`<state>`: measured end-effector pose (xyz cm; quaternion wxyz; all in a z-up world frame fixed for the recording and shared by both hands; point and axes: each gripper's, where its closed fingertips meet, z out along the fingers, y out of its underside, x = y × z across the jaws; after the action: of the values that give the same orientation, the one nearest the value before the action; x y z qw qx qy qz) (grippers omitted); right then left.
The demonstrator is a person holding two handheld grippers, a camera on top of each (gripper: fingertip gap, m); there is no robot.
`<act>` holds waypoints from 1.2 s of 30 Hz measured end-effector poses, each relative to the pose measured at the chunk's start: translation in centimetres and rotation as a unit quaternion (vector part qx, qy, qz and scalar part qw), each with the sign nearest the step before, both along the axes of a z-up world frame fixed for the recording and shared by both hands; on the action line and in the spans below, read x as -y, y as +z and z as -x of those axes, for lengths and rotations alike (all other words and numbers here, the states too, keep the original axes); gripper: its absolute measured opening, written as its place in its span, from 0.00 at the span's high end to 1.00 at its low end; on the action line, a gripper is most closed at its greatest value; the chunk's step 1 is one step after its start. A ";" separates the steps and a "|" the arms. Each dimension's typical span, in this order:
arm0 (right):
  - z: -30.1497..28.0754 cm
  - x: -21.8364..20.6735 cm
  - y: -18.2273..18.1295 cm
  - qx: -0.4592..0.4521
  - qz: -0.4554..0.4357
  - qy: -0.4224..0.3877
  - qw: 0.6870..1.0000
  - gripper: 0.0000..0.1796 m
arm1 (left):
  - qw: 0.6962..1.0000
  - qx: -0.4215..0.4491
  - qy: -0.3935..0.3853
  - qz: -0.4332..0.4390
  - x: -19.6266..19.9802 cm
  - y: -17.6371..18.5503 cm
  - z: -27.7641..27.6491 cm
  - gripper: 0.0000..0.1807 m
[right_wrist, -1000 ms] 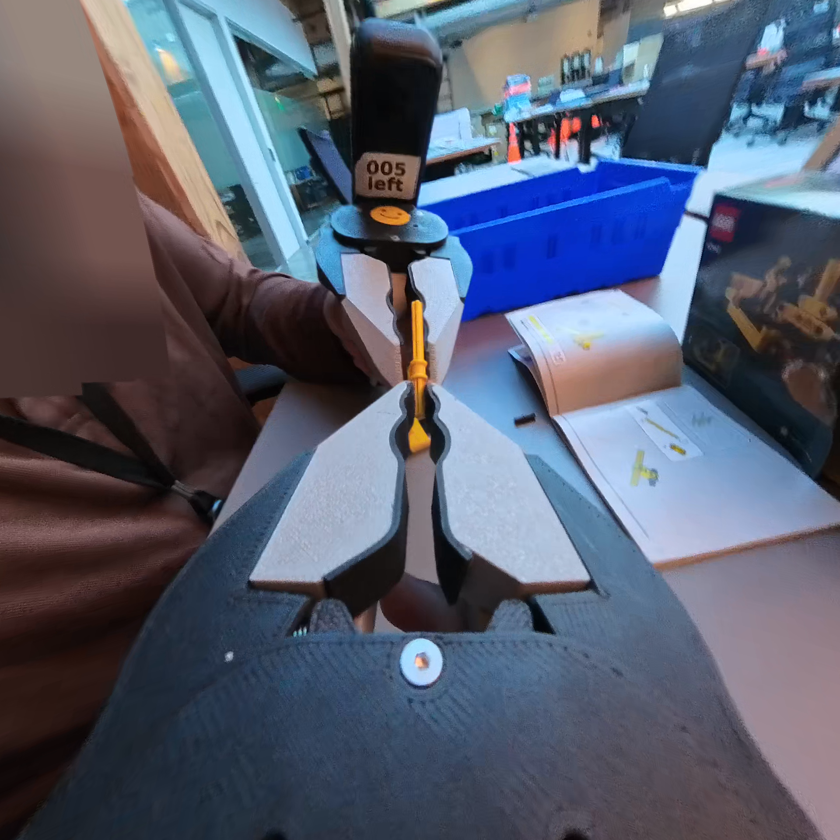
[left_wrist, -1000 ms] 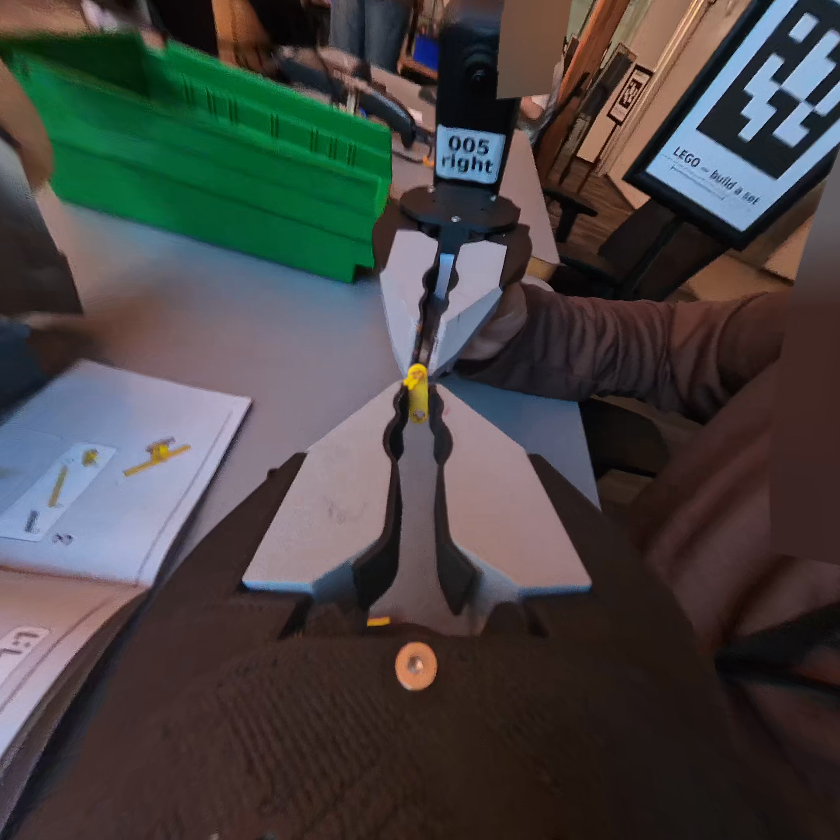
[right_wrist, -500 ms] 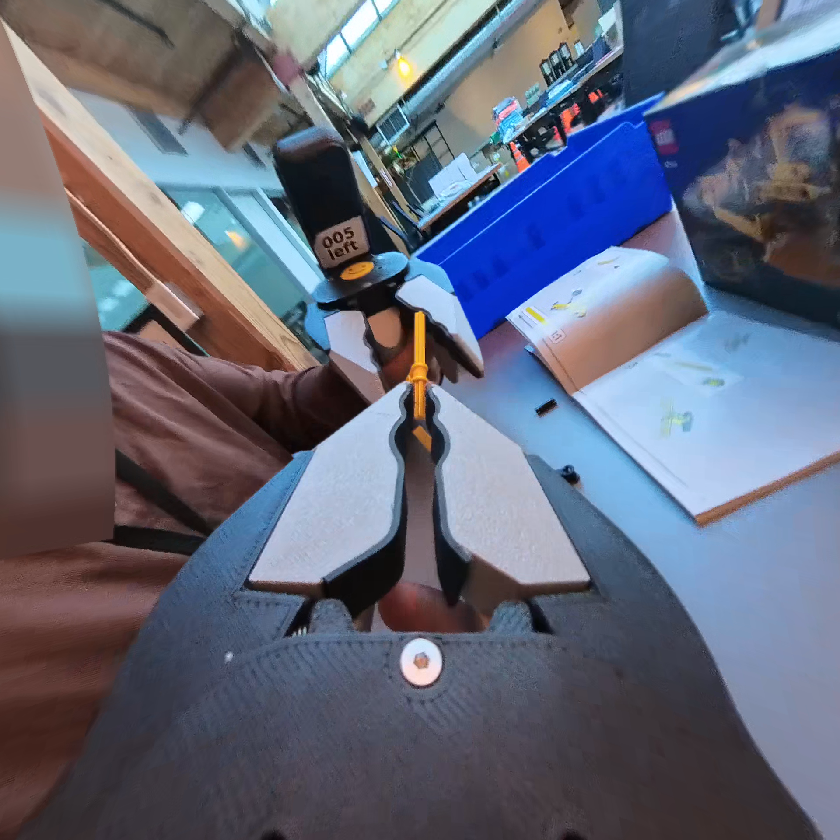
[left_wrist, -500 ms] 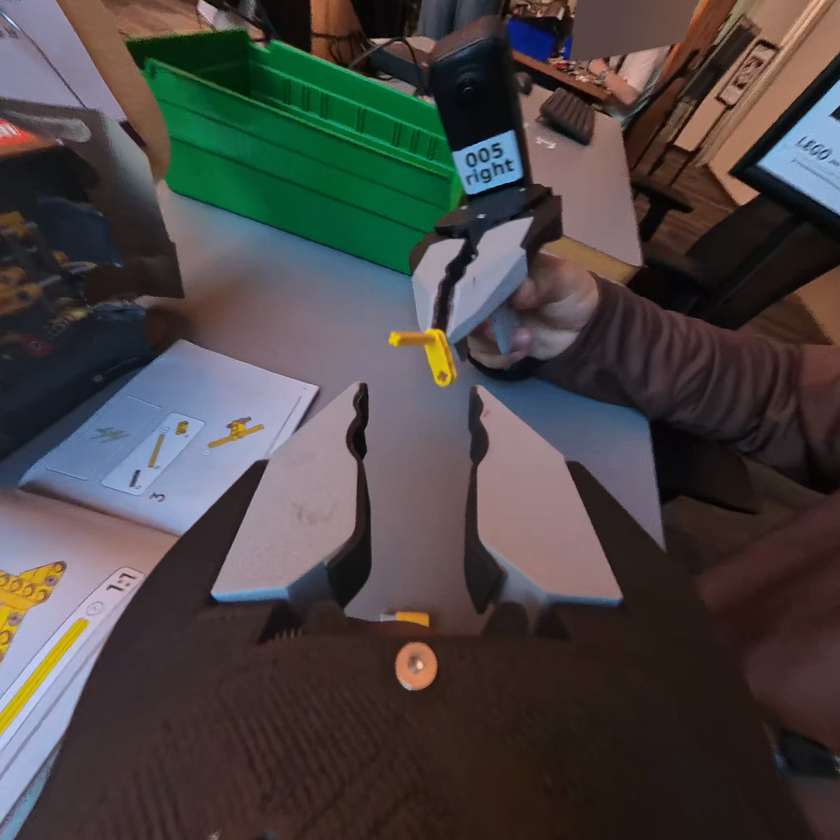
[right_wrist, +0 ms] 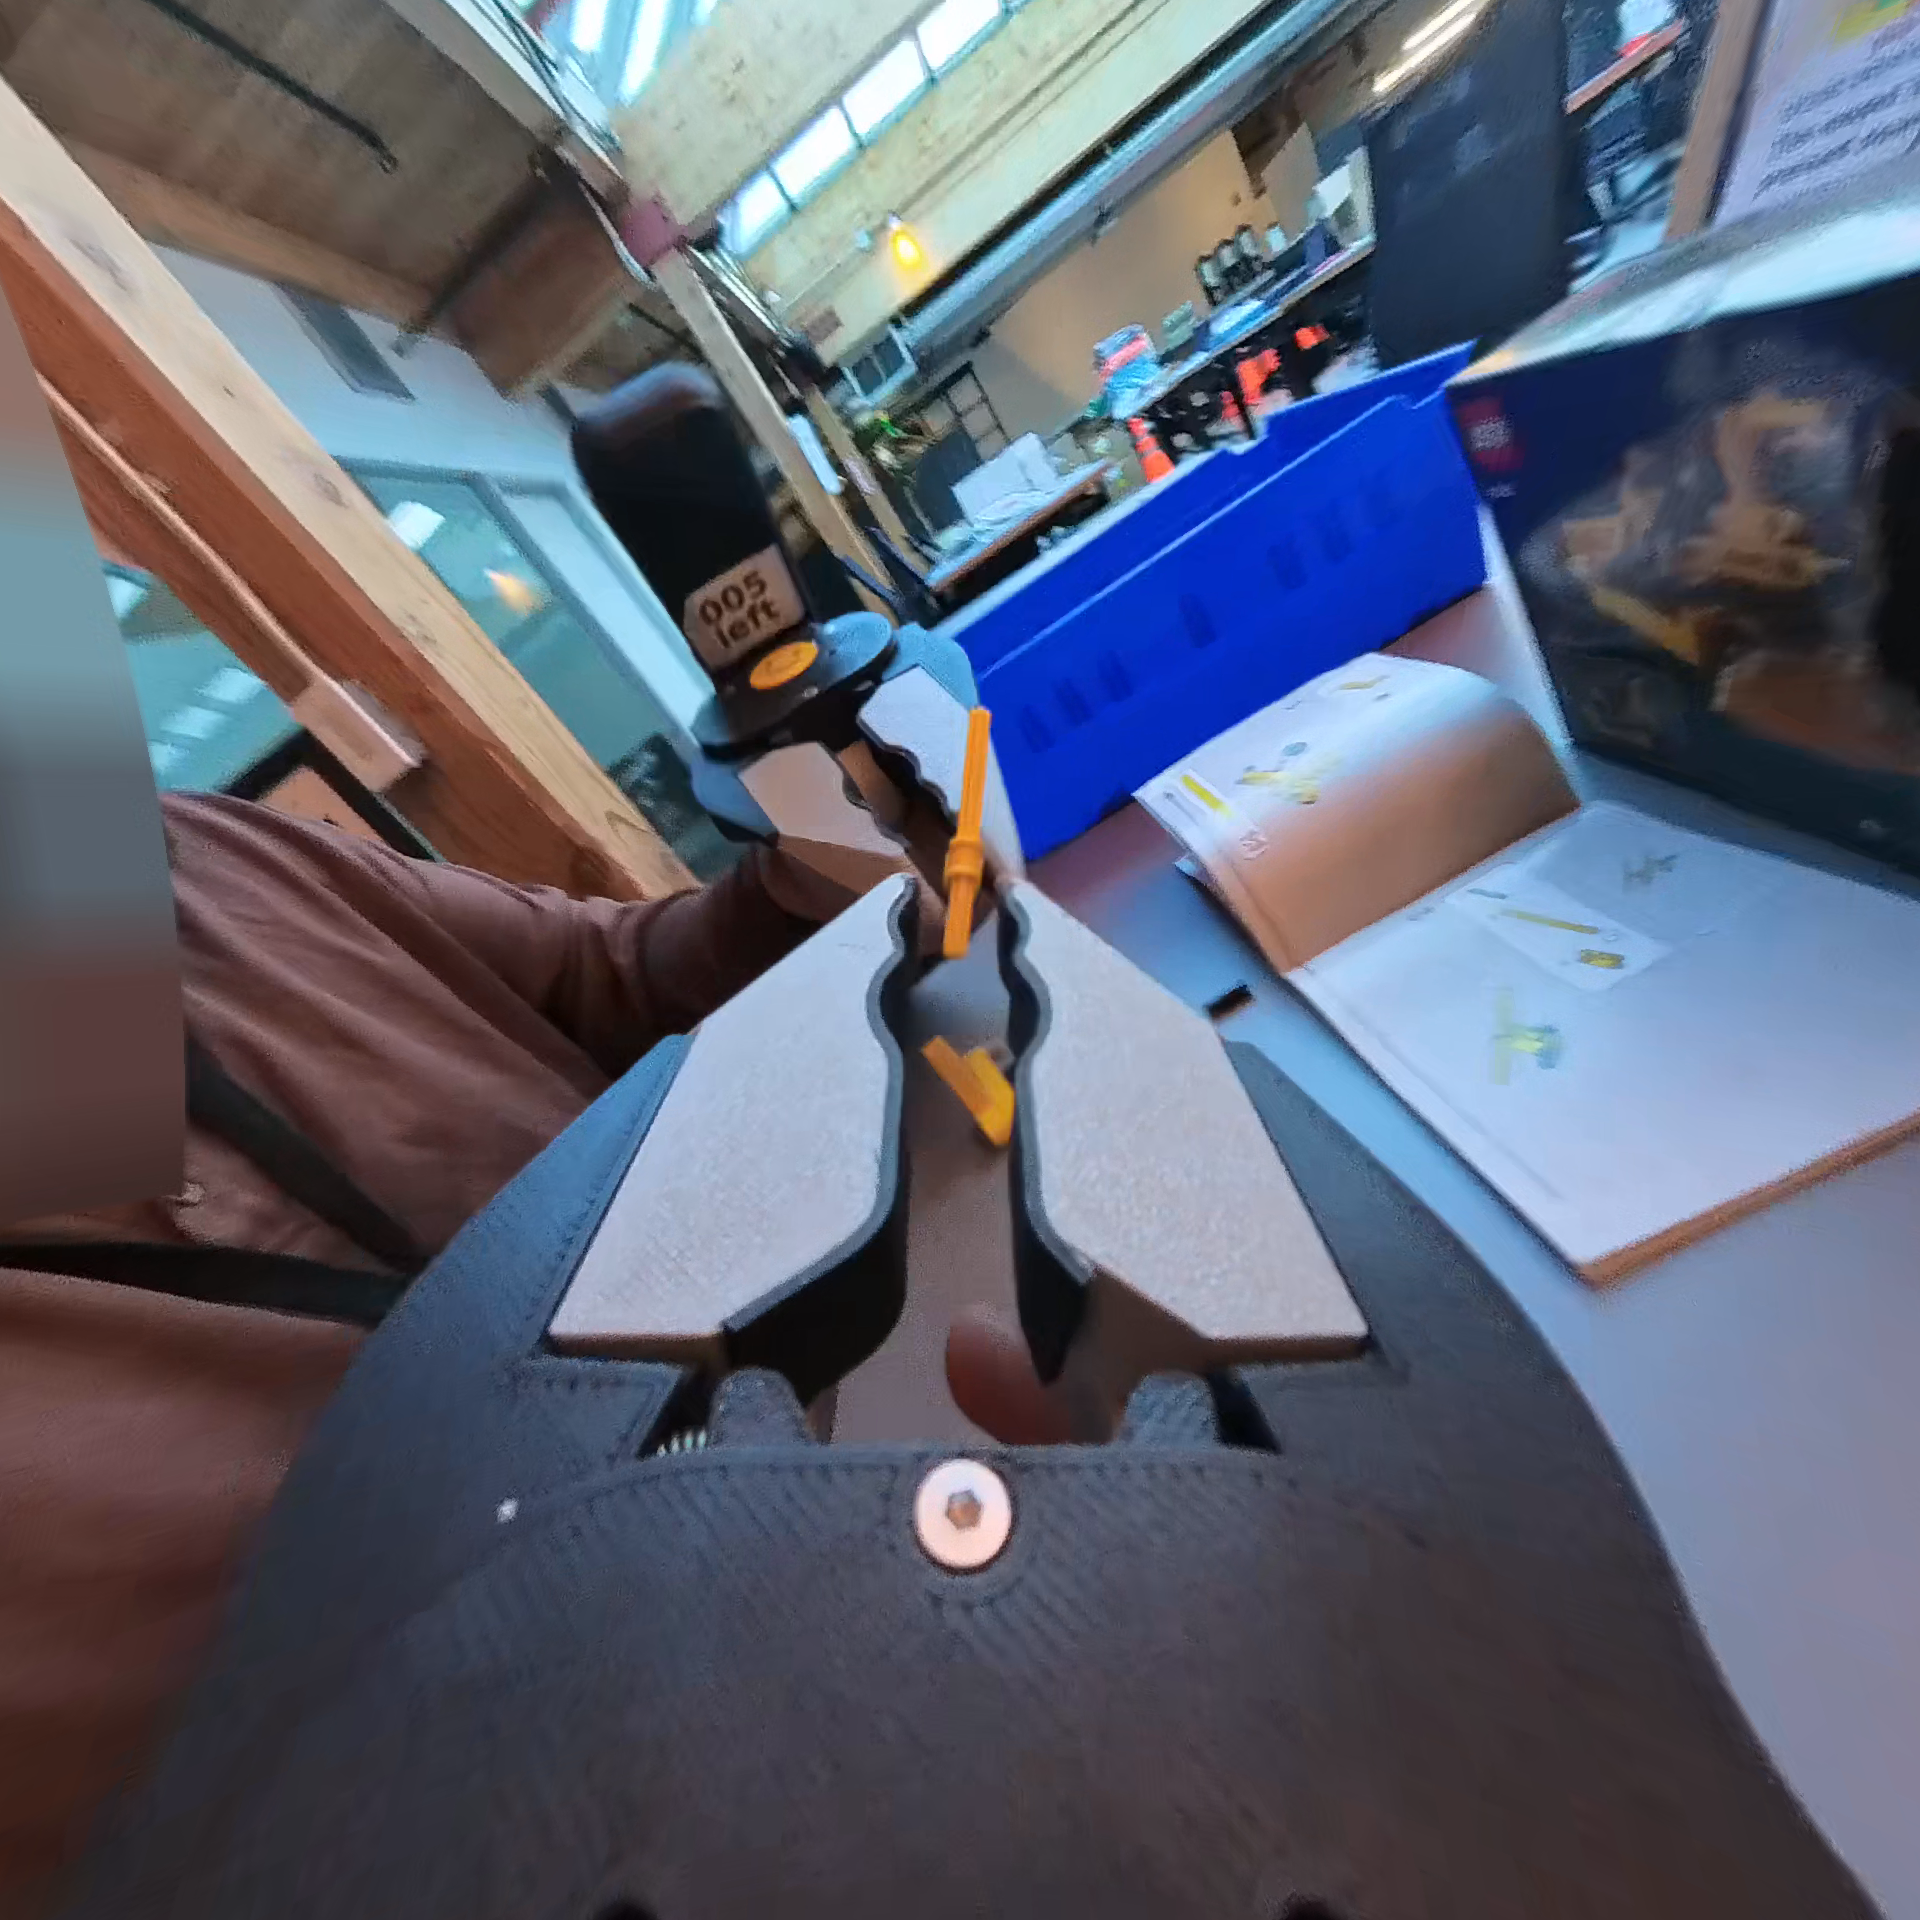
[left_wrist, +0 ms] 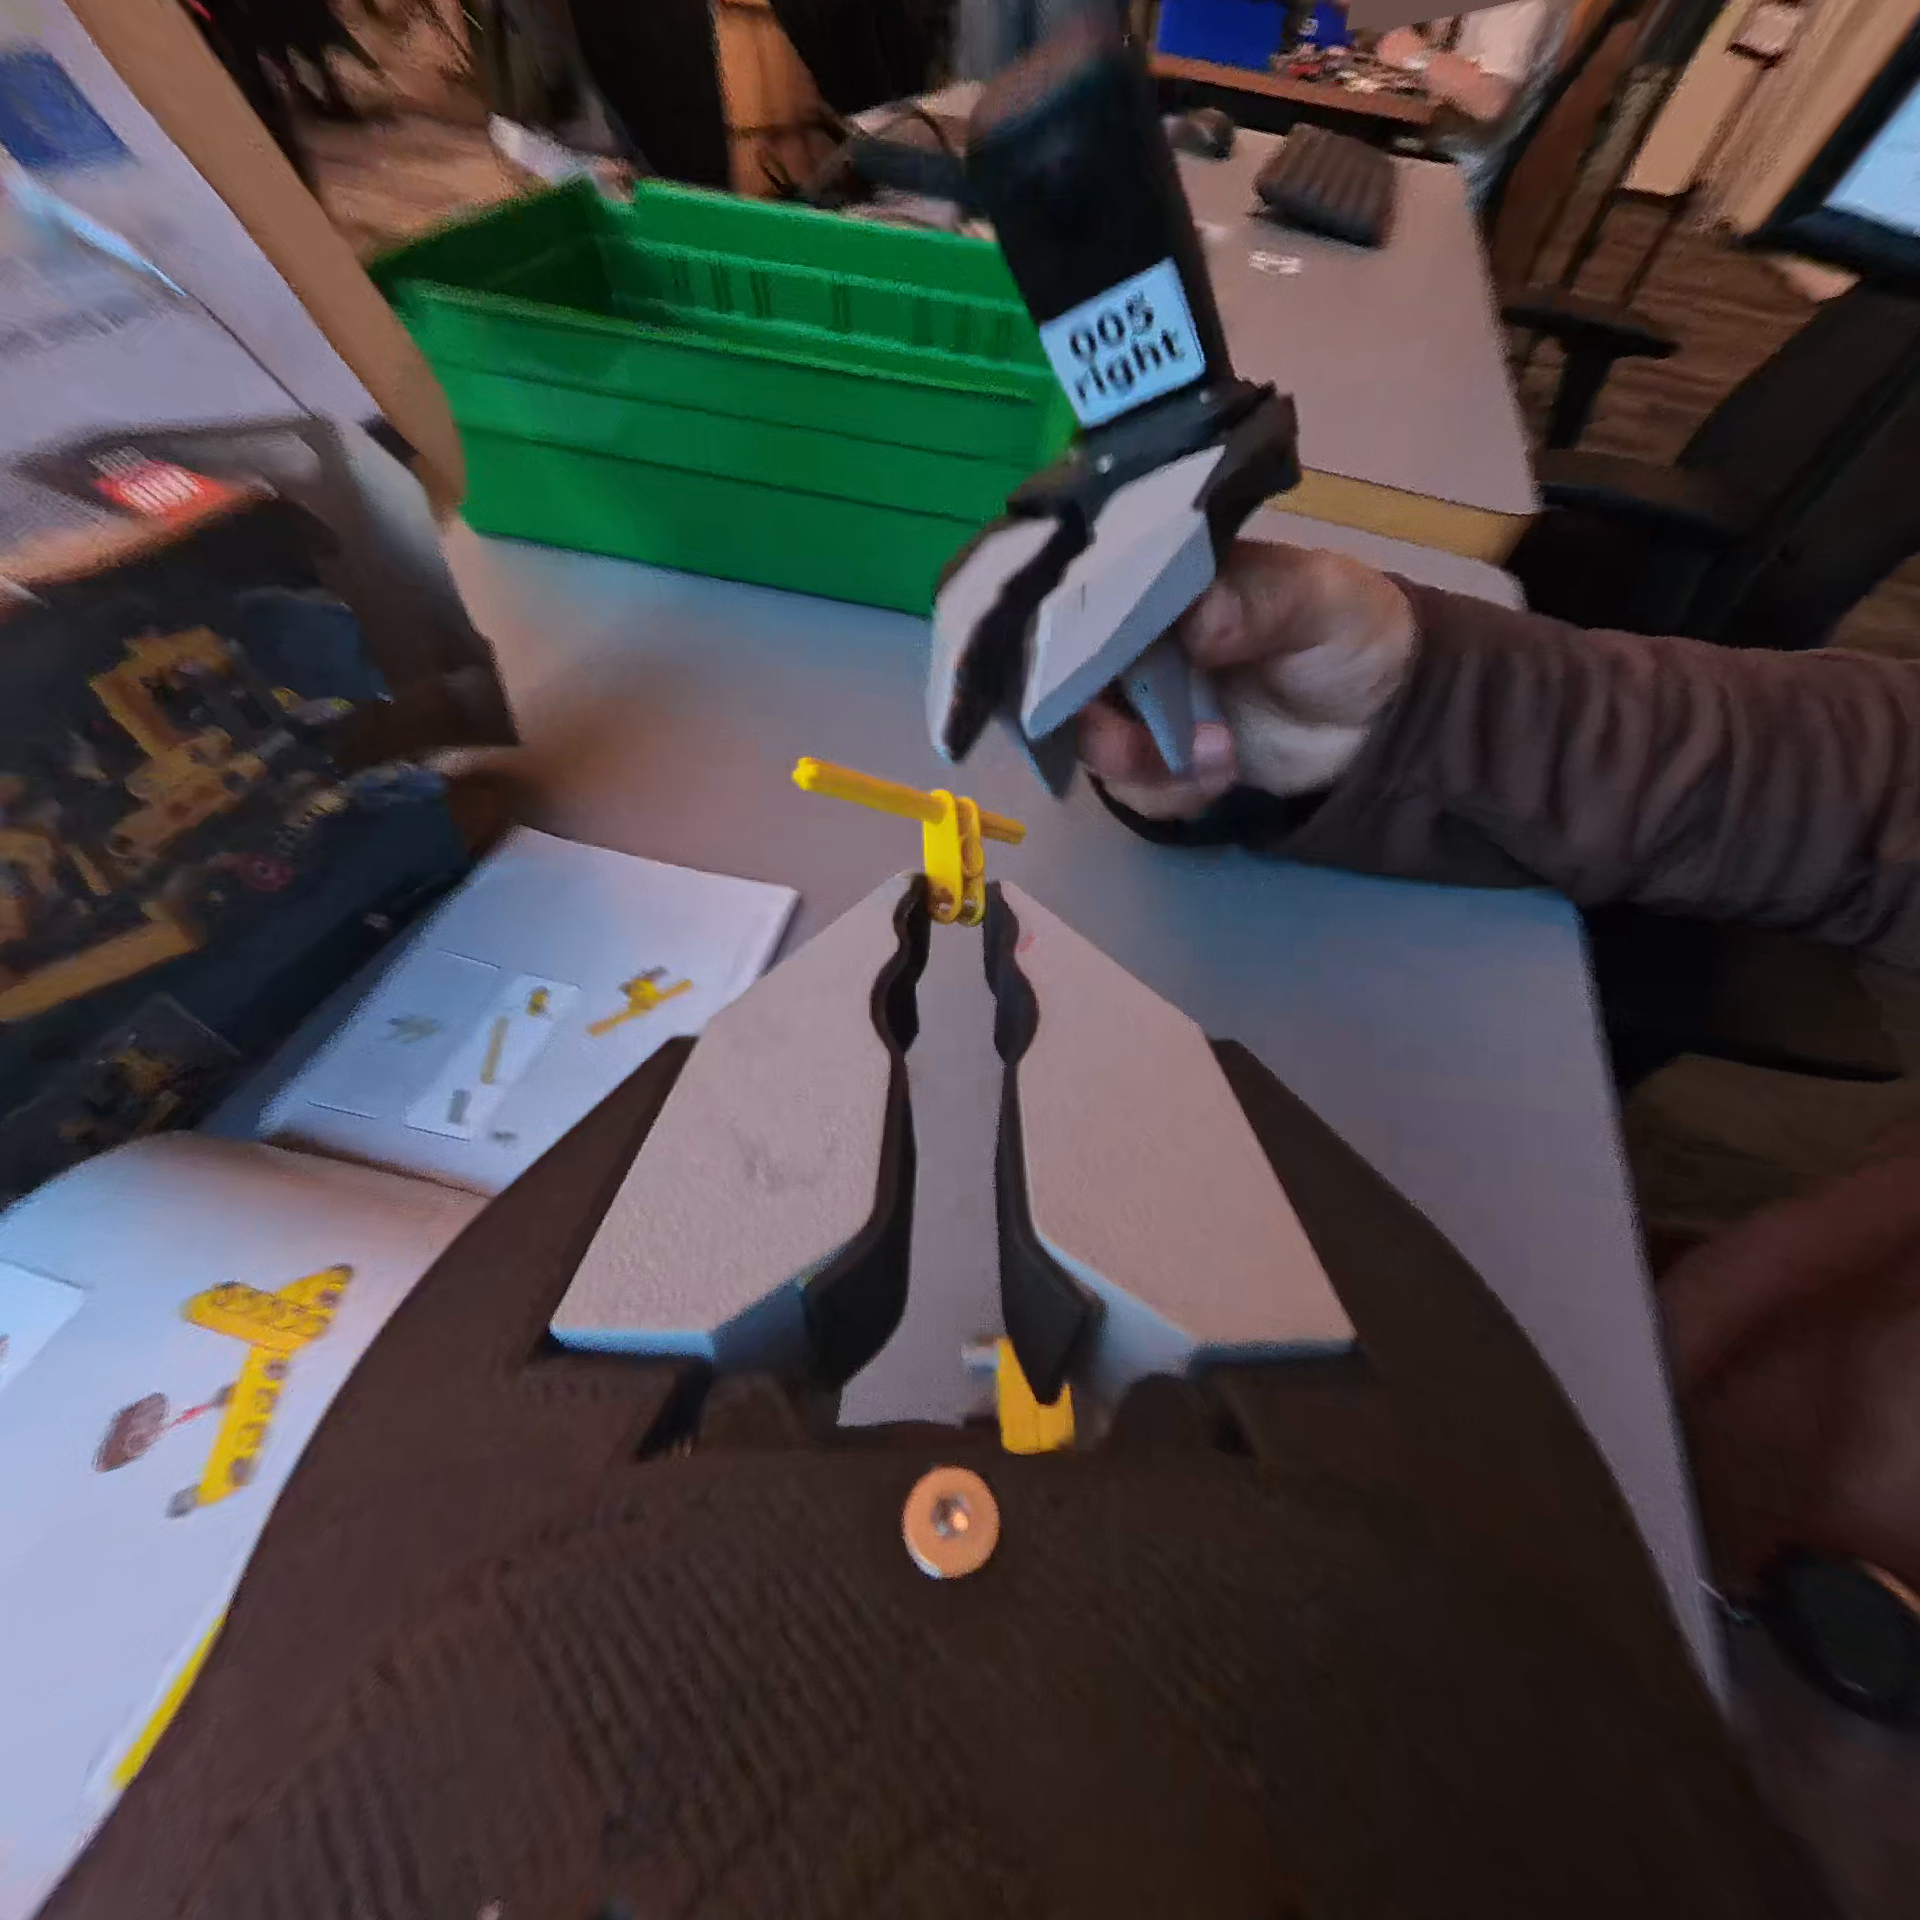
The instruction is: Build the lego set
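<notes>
Above the grey table (left_wrist: 1247,987), the left gripper (left_wrist: 951,899) is clamped at its fingertips on a small yellow lego assembly (left_wrist: 951,857), whose axle (left_wrist: 883,798) runs crosswise over the tips. The right gripper (right_wrist: 956,904) stands narrowly parted and grips nothing (the left wrist view shows it just beyond the assembly, clear of it). A loose yellow piece (right_wrist: 977,1101) lies on the table below its fingers. An open instruction booklet (left_wrist: 540,997) lies beside the set box (left_wrist: 187,727); a green bin (left_wrist: 727,416) stands behind.
</notes>
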<state>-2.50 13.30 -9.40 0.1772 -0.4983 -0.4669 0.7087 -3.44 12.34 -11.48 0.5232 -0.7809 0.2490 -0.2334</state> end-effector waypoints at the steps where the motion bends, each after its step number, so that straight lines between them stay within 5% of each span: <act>1: -0.1 -0.3 -0.2 0.004 -0.023 -0.011 1.000 0.92 | 0.999 0.018 -0.019 0.027 0.3 -0.5 0.0 0.96; 4: 0.0 -0.8 -0.5 0.015 -0.074 -0.036 0.996 0.77 | 0.988 0.088 -0.095 0.081 1.6 -0.7 -0.9 0.96; 8: -0.2 2.2 -0.1 -0.006 -0.121 0.025 0.992 0.71 | 0.975 0.087 -0.157 0.128 3.4 -1.7 -1.8 0.96; 11: -1.9 5.4 -0.6 -0.039 -0.265 0.086 0.960 0.72 | 0.948 0.126 -0.236 0.169 5.8 -1.3 -3.3 0.96; 20: -1.5 8.0 -0.6 -0.089 -0.524 0.040 0.846 0.86 | 0.851 0.315 -0.337 0.252 8.3 2.5 -4.6 0.95; 26: -1.0 7.0 0.5 -0.093 -0.532 -0.001 0.842 0.77 | 0.844 0.332 -0.333 0.257 8.2 2.9 -4.3 0.96; 31: -2.0 9.2 0.0 -0.099 -0.564 0.077 0.816 0.85 | 0.827 0.322 -0.367 0.280 9.6 2.7 -4.9 0.96; 36: -2.6 9.7 0.2 -0.072 -0.601 0.114 0.788 0.81 | 0.826 0.299 -0.376 0.296 10.2 1.7 -5.2 0.96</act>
<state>0.09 3.64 -9.23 0.3919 -0.1815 -0.8377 0.3344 1.79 2.18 -9.75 0.1878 -0.6366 0.2737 -0.6961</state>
